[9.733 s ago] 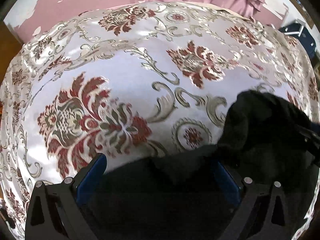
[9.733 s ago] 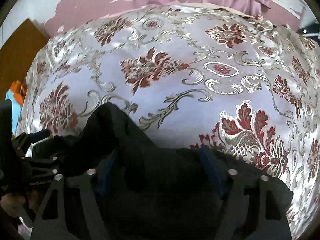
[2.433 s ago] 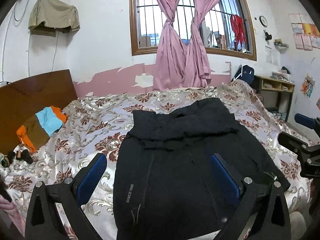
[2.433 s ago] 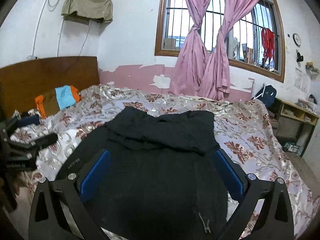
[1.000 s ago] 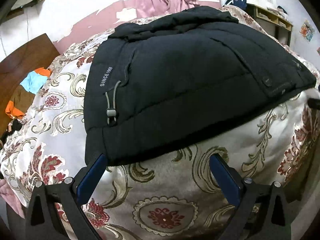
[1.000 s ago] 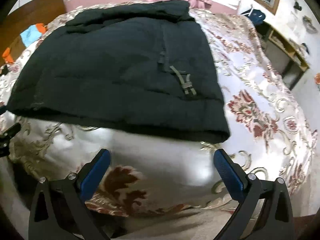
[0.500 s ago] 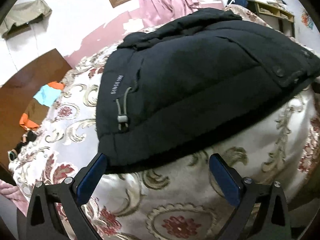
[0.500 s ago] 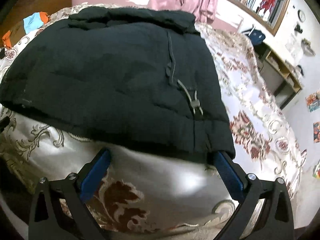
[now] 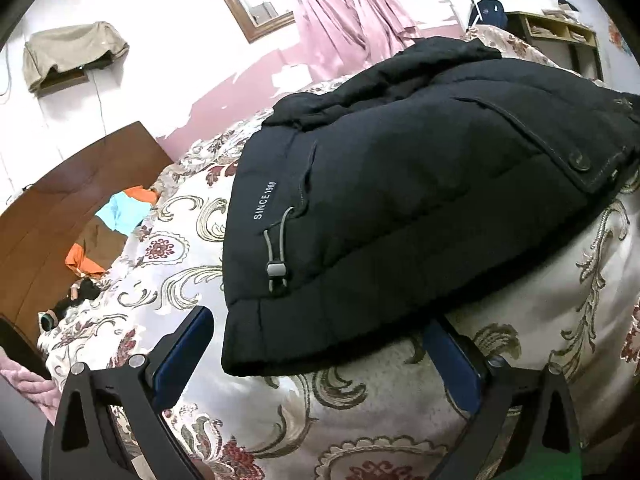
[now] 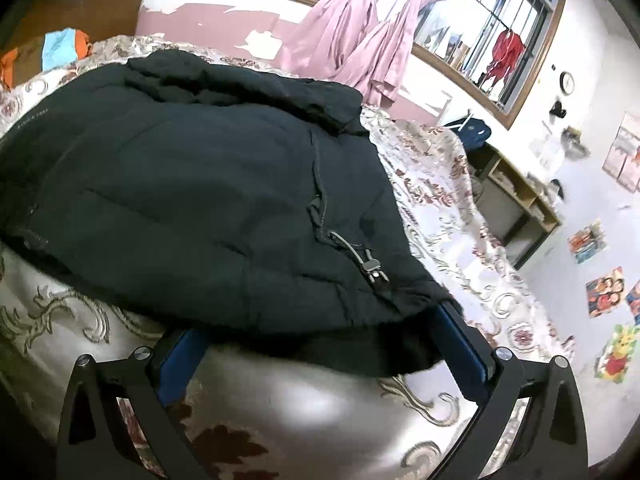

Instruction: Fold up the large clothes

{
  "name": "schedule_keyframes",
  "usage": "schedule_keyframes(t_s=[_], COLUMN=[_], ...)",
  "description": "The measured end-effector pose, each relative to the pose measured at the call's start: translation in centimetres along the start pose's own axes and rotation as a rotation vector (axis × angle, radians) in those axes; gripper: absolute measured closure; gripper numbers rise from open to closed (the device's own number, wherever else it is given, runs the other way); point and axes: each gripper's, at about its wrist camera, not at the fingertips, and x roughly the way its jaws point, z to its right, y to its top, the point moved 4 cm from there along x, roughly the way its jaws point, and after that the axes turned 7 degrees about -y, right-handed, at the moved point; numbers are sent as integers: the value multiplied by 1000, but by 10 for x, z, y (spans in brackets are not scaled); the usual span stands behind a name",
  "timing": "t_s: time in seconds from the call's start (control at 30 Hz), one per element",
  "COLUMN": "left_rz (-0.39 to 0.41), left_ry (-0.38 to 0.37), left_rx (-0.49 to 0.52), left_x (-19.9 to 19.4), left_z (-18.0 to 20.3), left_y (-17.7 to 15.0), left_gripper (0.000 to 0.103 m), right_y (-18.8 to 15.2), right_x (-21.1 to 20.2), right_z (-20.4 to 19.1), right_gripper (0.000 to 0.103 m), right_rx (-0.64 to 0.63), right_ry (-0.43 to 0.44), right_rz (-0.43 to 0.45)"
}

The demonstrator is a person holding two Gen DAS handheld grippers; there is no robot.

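Note:
A black padded jacket lies spread flat on the bed, hem toward me and hood at the far end. White lettering "SINCE 1968" runs near its left edge, beside a grey drawcord toggle. My left gripper is open wide at the hem's left corner, and the hem edge lies between its blue pads. In the right wrist view the jacket fills the left, with another toggle near the hem. My right gripper is open at the hem's right corner, with the hem covering its fingertips.
The bed has a shiny floral bedspread. A wooden headboard and a pile of orange, blue and brown clothes are at the left. Pink curtains hang at the barred window. A low shelf unit stands at the right.
Over the last second both grippers, open throughout, have moved in low toward the hem. The jacket's two bottom corners now sit between their fingers. The jacket itself lies as before.

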Motion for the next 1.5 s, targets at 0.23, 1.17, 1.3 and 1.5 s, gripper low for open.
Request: schedule_keyframes(t_s=[0.23,1.17,1.3,1.5], left_rz=[-9,77,11,70], left_ry=[-4,78,75,57], left_rx=[-3,45,40,43], left_x=[3,4,18,7], left_z=[1,-8,-6,-8], left_y=[-1,7,3,10], left_gripper=[0,9,39,65], right_y=[4,9,6,6], right_x=[-10,-6,-4,-2], right_z=[-12,-32,-26,-14], right_gripper=[2,67,67,82], right_rx=[-81,-166,-137,-41], right_ry=[-36,12,42,202], right_rz=[34,95,89,66])
